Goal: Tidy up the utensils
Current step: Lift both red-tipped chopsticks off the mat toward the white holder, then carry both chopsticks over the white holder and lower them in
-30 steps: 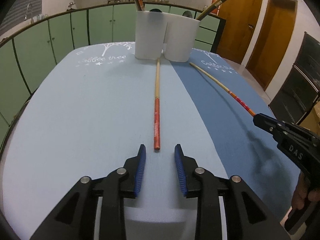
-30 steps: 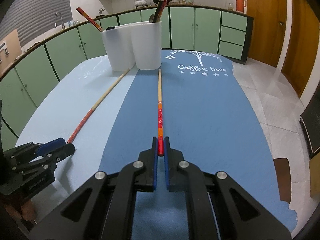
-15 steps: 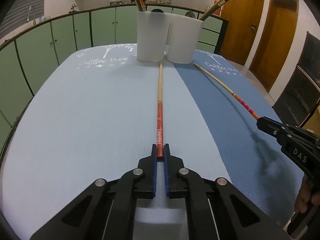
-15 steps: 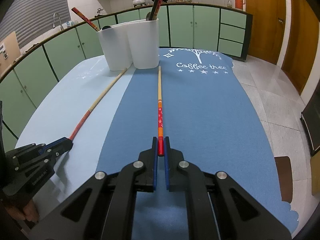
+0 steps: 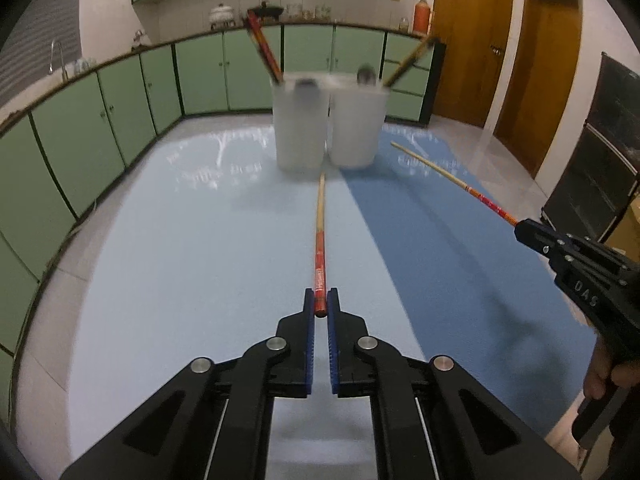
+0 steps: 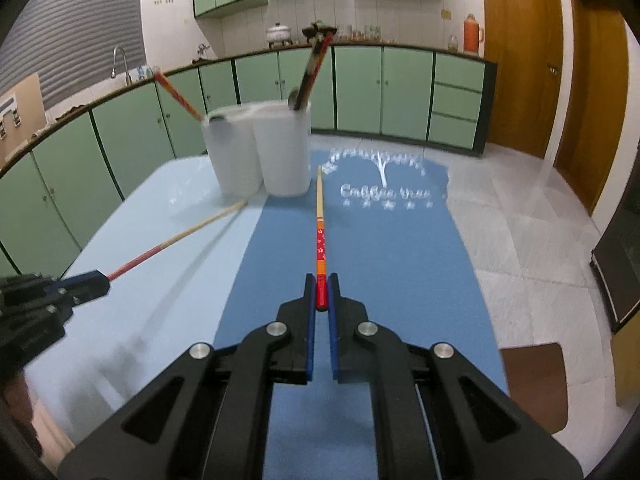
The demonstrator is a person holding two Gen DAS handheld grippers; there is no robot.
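Left wrist view, catalogued left to right.

1. Counter (image 5: 168,248): pale blue covering on the left half, darker blue mat (image 5: 460,248) on the right.
2. Two white utensil holders (image 5: 298,128), side by side at 12 o'clock, blurred; chopsticks lean out of them.
3. Left chopstick (image 5: 319,240): red end clamped between the blue pads of the left hand-held gripper (image 5: 320,306), pale tip pointing to 12 o'clock at the holders' base.
4. Right hand-held gripper (image 5: 524,228), at 3 o'clock: clenched on the red end of the right chopstick (image 5: 448,176), whose tip slants toward 1 o'clock.

Right wrist view, left to right.

1. Left hand-held gripper (image 6: 96,284), at 9 o'clock, grasping its chopstick (image 6: 180,236).
2. Holders (image 6: 280,152) at 11 o'clock.
3. Right hand-held gripper (image 6: 321,300), pads closed on the red end of its chopstick (image 6: 320,236) above the dark mat (image 6: 392,264), white lettering at 1 o'clock.
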